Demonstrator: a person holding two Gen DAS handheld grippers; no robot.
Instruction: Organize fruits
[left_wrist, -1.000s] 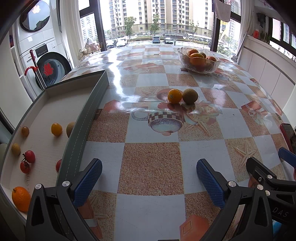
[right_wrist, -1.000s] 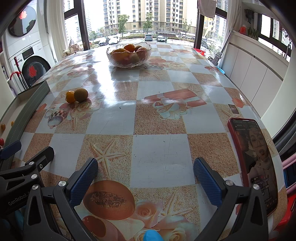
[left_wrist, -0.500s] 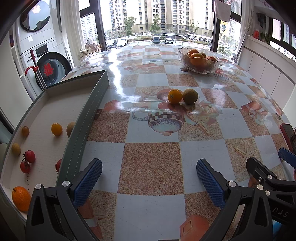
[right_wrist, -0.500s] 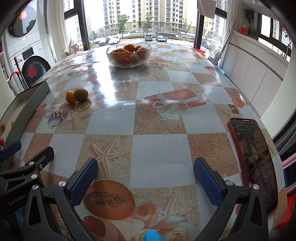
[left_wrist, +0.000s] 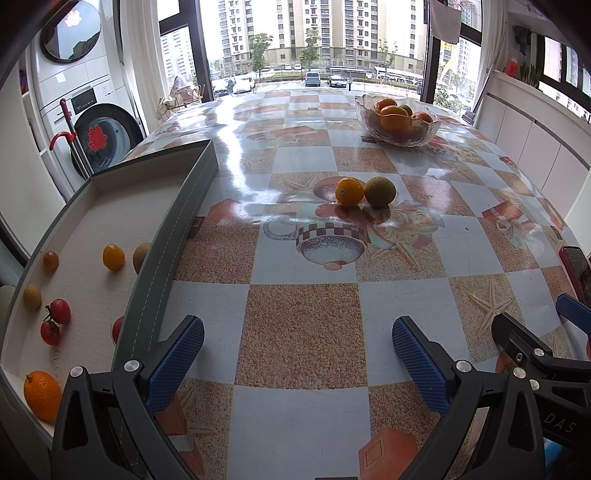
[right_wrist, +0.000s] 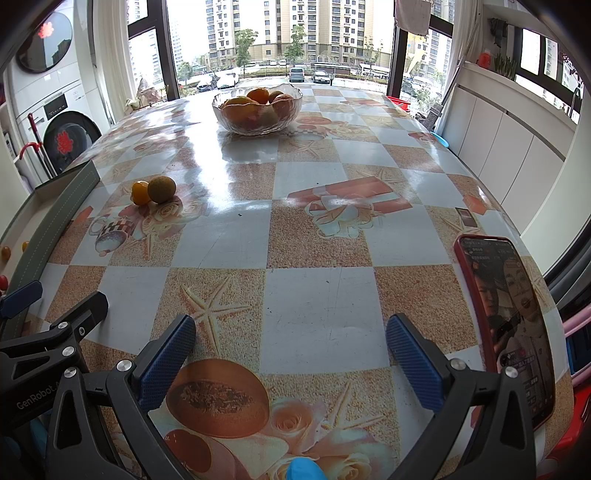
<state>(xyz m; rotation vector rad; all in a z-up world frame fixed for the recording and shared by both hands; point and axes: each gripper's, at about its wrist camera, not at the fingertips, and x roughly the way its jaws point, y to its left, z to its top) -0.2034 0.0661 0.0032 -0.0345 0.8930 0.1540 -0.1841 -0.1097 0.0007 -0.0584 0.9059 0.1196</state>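
Blue dimpled pads line both tools: the left gripper and the right gripper hover low over the near end of the glossy checked oilcloth table, each spread wide with nothing between its fingers. The two sit side by side, close together. Bare tablecloth, printed with starfish, cups and gift boxes, runs wide ahead of both.

To the left, a shallow grey rectangular tray with a stitched rim lies along the table edge; on its pale textured floor small fruits sit loosely apart: a dimpled orange at the near corner, red cherry tomatoes, and small yellow round fruits farther in. To the right, a red-cased phone with a lit screen lies flat by the table's right edge.

Mid-table, a smooth small orange touches a dull brownish-green round fruit, with open surface all round them. Farther still stands a ribbed clear glass bowl heaped with oranges, near the far edge before the windows.
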